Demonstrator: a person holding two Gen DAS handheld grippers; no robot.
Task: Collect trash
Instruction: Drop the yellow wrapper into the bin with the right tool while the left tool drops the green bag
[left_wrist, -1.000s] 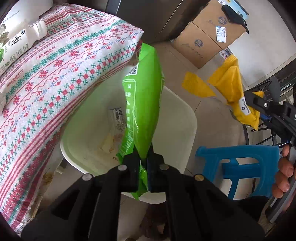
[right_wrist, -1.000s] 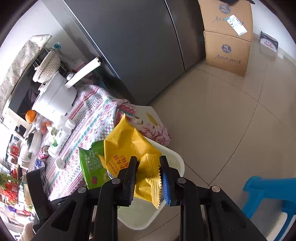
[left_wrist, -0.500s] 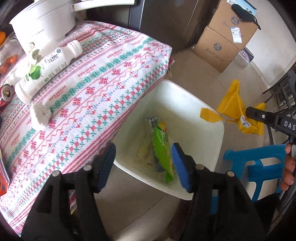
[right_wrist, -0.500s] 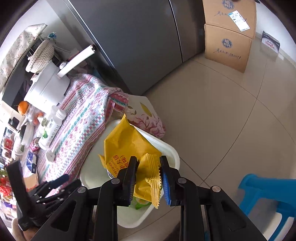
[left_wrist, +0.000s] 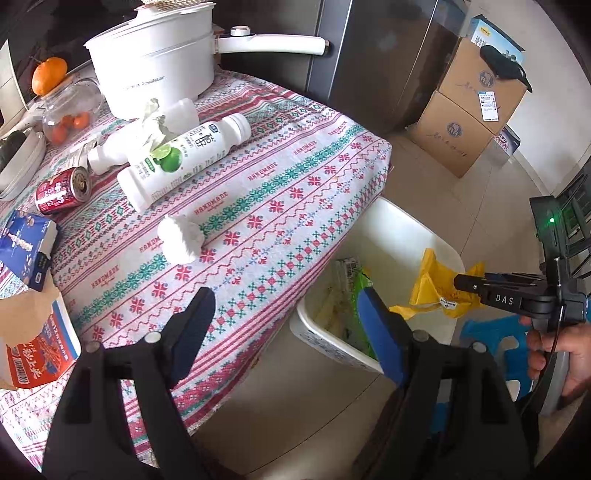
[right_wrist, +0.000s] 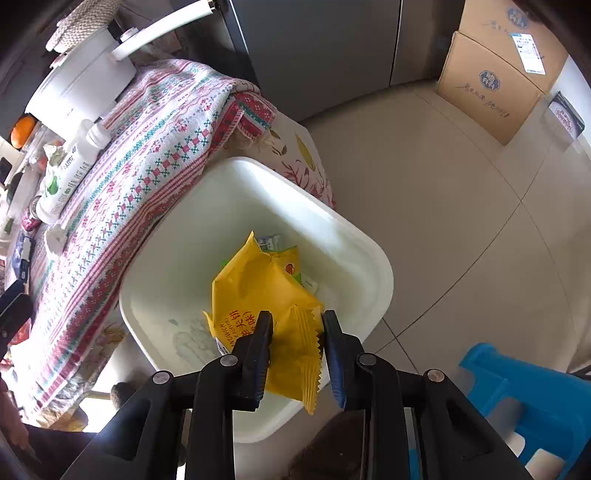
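Observation:
The white trash bin (right_wrist: 354, 229) stands on the floor against the table's corner. My right gripper (right_wrist: 297, 317) hangs over it, pointing steeply down. A crumpled yellow snack wrapper (right_wrist: 258, 284) sits between its pads, which still touch it while the jaws are opening. In the left wrist view the same wrapper (left_wrist: 432, 284) dangles from the right gripper (left_wrist: 460, 282) above the bin (left_wrist: 406, 218). A green snack bag (left_wrist: 358, 280) lies inside the bin. My left gripper (left_wrist: 284, 295) is over the table edge beside the bin, its jaws opening wide with nothing between them.
On the patterned tablecloth (left_wrist: 280, 192) lie a white lime-drink bottle (left_wrist: 181, 155), a wadded tissue (left_wrist: 181, 240), a red can (left_wrist: 62, 190), a torn carton (left_wrist: 40, 343) and a white pot (left_wrist: 151, 62). A blue stool (right_wrist: 517, 398), cardboard boxes (left_wrist: 469, 125) and a grey fridge (right_wrist: 314, 48) surround the bin.
My left gripper let the green bag fall into the bin, opened wide and drew back up over the table. My right gripper came down over the bin with the yellow wrapper, its jaws widening slightly.

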